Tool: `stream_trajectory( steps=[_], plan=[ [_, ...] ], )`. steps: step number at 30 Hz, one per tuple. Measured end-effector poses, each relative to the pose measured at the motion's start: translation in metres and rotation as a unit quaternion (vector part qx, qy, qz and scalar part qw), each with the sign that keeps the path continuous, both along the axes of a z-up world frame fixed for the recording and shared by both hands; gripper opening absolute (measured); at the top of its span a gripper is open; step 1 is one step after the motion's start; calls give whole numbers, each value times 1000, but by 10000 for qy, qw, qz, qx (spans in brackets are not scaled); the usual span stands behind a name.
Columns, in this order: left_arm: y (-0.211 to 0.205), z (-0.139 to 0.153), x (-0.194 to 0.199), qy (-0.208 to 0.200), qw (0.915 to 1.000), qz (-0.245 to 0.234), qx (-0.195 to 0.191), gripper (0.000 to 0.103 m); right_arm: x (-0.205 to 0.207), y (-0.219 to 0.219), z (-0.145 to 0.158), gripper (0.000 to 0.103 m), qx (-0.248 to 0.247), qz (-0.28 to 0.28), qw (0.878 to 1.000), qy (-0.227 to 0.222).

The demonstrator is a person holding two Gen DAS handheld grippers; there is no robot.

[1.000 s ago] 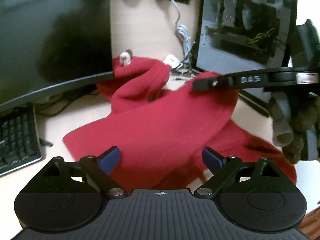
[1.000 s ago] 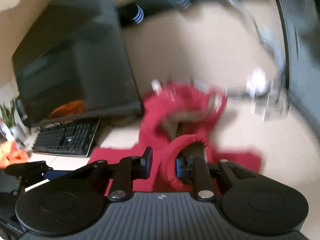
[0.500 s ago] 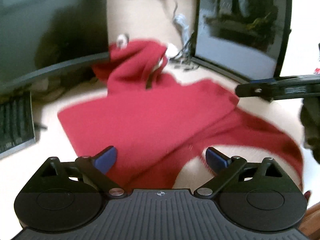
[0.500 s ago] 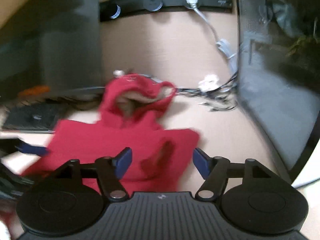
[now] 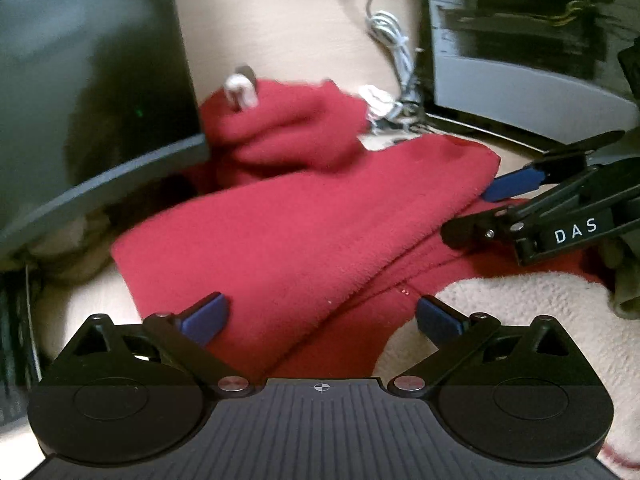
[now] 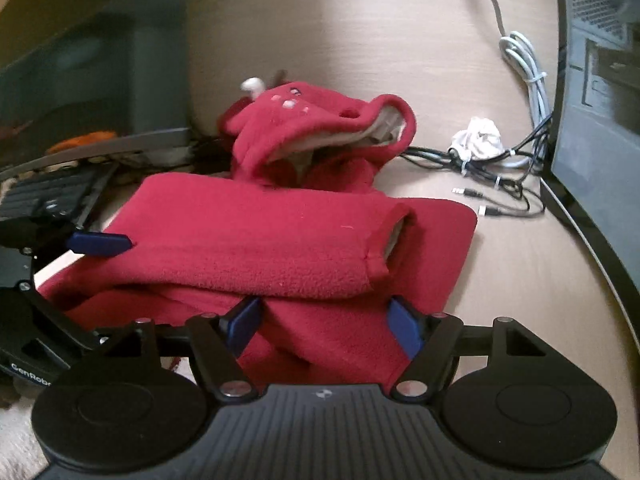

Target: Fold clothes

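A red fleece hooded garment (image 5: 288, 224) lies on the wooden desk, hood toward the back, cream lining showing at the lower right. One sleeve (image 6: 256, 248) lies folded across the body, its cuff at the right. My left gripper (image 5: 320, 316) is open and empty, low over the garment's near edge. My right gripper (image 6: 324, 324) is open and empty, its fingers either side of the garment's near fold. The right gripper also shows in the left wrist view (image 5: 516, 184) at the garment's right edge. A left fingertip (image 6: 100, 243) shows at the left in the right wrist view.
A dark curved monitor (image 5: 88, 92) stands at the left, over the hood's edge. A computer case (image 5: 520, 40) stands at the right. White and black cables (image 6: 500, 160) and a crumpled white wad (image 6: 478, 140) lie behind the garment. A keyboard (image 6: 44, 192) sits at left.
The right gripper was shut on the sleeve cuff, carried it across the body, then opened and let go. The sleeve now lies folded over. Both grippers have moved lower and closer.
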State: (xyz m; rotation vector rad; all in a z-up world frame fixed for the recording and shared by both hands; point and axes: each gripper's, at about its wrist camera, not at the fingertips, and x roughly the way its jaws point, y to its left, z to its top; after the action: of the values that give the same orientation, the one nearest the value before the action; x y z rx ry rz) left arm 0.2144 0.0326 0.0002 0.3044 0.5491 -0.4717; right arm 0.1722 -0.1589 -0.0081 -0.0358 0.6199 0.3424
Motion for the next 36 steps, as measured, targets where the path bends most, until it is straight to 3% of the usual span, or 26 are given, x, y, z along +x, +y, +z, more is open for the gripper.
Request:
stream_trajectory(
  steps=[6,12,15,20,25,28,30,32,34,36],
  plan=[
    [18,11,-1,127,9996,-65,-245,103,15,-10,6,73,-18,58,10000,-32],
    [79,45,-91,363,9987,-171,-307,103,-84,-40,44,95,-542,452,9958,-587],
    [101,44,-143,506,9984,-250,104,103,-148,-55,47,101,-1055,614,9906,-625],
    [116,22,-174,771,9942,124,741,103,-211,-64,26,101,-1553,389,9868,-228],
    [113,8,-167,597,9863,211,1523,103,-223,-51,3,101,-2039,411,9780,-143],
    [128,25,-159,75,9799,530,1922,103,-221,-57,20,96,-2600,-92,9634,-652],
    [145,42,-151,-49,9841,806,1580,103,-218,-76,50,98,-2298,-504,9671,-971],
    [156,52,-148,20,9888,942,1154,103,-219,-84,67,100,-2005,-581,9714,-1135],
    [153,42,-149,134,9890,852,1201,103,-220,-77,64,100,-2159,-482,9683,-1157],
    [148,29,-151,264,9878,743,1341,103,-217,-69,45,100,-2344,-338,9680,-836]
  ],
)
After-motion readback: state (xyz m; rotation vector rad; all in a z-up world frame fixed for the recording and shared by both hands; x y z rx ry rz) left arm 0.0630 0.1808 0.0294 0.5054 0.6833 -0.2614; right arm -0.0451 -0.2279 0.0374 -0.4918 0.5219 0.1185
